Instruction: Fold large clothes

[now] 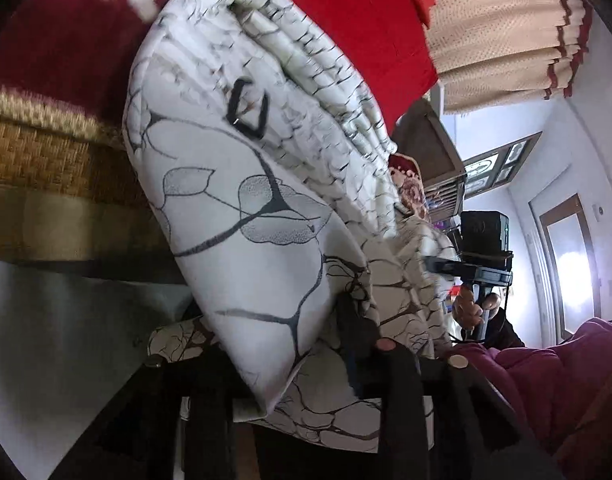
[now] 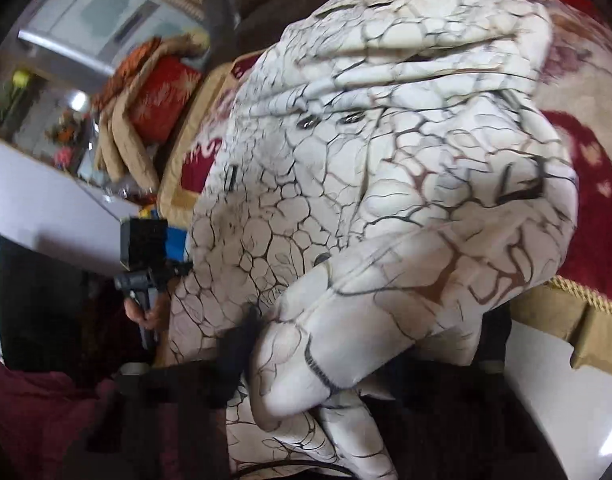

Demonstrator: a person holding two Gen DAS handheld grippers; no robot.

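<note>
A large white garment with a dark cracked and leaf print hangs bunched between both grippers, lifted over a bed. It carries a black belt loop and metal snaps. My left gripper is shut on a lower edge of the garment; cloth hides most of its fingers. My right gripper is shut on another bunched fold of the garment. Each view shows the other hand-held gripper: the right one, the left one.
A red and cream patterned blanket covers the bed below. A red cloth and beige curtain hang behind. A maroon quilt lies nearby. Pillows are stacked at the bed's far side.
</note>
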